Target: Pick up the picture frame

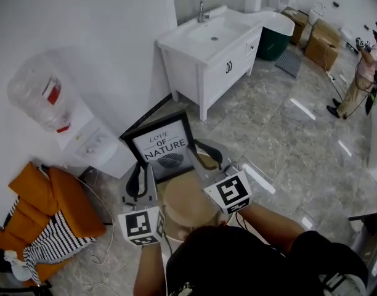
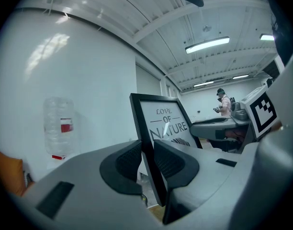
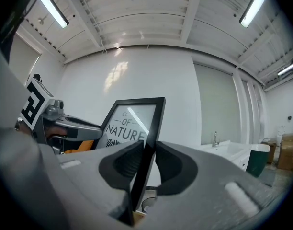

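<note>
We've got the picture frame (image 1: pixel 161 147) pinched both sides: left gripper (image 1: pixel 141 179) on its 9 o'clock edge, right gripper (image 1: pixel 207 158) on its 3 o'clock edge. It's upright at 12 o'clock of the wooden stool (image 1: pixel 190 201), print twd us.

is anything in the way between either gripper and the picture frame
Nothing visible does. The left gripper and the right gripper each clamp a side edge of the picture frame, pads pressing on its black border.

Some kind of staged, home-ish studio is suggested here. A white sink cabinet (image 1: pixel 210 57) and a water dispenser (image 1: pixel 84 134) are set on marble-look floor tiles (image 1: pixel 287 147). Cardboard boxes (image 1: pixel 324 43) are left nearby.
</note>
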